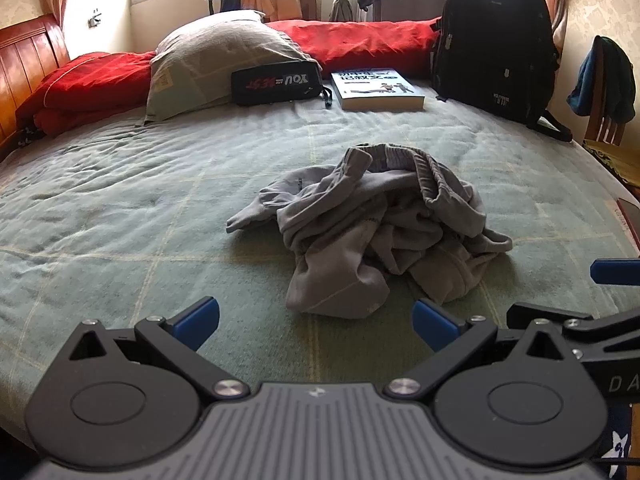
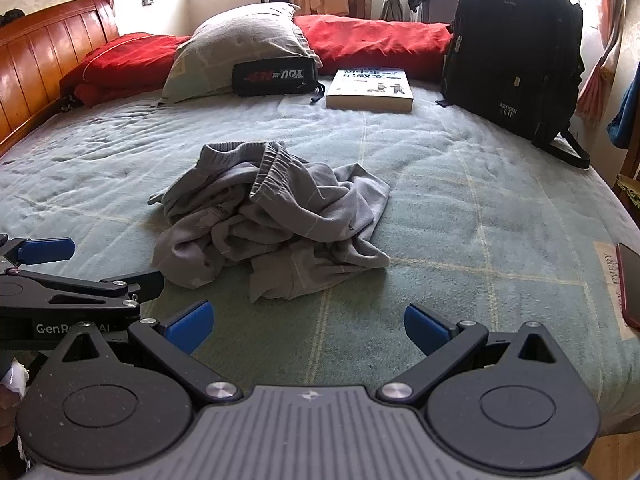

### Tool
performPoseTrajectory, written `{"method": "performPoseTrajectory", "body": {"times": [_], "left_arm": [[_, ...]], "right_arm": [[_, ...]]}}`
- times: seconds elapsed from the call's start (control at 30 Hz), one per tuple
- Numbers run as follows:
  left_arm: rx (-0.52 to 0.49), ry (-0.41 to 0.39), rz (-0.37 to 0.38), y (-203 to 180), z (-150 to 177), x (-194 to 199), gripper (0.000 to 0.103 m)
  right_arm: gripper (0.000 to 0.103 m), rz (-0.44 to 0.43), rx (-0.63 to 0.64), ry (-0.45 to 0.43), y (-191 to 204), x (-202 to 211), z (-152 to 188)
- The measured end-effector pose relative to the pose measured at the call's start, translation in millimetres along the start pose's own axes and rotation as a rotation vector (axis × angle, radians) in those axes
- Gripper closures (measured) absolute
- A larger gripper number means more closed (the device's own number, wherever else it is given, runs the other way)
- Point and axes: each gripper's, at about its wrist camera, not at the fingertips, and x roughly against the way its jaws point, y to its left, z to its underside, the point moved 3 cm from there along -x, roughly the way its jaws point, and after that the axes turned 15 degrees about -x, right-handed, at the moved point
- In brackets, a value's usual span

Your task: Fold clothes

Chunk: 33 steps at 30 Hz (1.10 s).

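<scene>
A crumpled grey garment [image 1: 372,232] with an elastic waistband lies in a heap on the green checked bedspread [image 1: 140,208]. The right wrist view shows the same grey garment [image 2: 276,220] left of centre. My left gripper [image 1: 316,326] hovers open just short of the heap's near edge, blue pads wide apart, nothing between them. Beside it on the right, my right gripper [image 2: 308,328] is also open and empty, a little back from the heap. The other gripper's blue fingertip [image 1: 612,272] shows at the right edge of the left wrist view.
At the far side lie a grey pillow [image 1: 216,60], red bedding [image 1: 360,40], a black pouch [image 1: 276,82], a book [image 1: 378,90] and a black backpack [image 1: 492,44]. A wooden headboard [image 2: 44,60] runs on the left. A red phone [image 2: 630,292] rests near the bed's right edge.
</scene>
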Motion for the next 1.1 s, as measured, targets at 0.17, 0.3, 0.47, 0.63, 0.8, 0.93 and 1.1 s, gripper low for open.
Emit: {"method": "performPoseTrajectory", "body": {"times": [0.17,0.3,0.47,0.63,0.8,0.93,1.1], "left_arm": [[-0.001,-0.006,0.005,1,-5,-8,0.001],[0.001,-0.005,0.005,2,-8,-13,0.001],[0.007,0.001,0.015,4,-7,-17,0.001],[-0.010,0.003,0.028,4,-4,-20,0.001],[-0.017,-0.018,0.028,7,0,-21,0.001],[-0.078,-0.007,0.034,7,4,-27,0.001],[-0.145,-0.053,0.002,9,14,-31,0.001]], "right_arm": [[0.000,0.000,0.001,0.003,-1,-7,-4],[0.000,0.000,0.016,-0.001,0,-11,-7],[0.000,-0.015,0.024,0.004,-1,-17,-10],[0.000,-0.024,0.043,0.016,-2,-23,-7],[0.000,-0.016,0.059,0.027,-5,-31,-5],[0.000,-0.032,0.077,0.012,-8,-34,-5],[0.000,-0.046,0.128,-0.013,-9,-37,-2]]}}
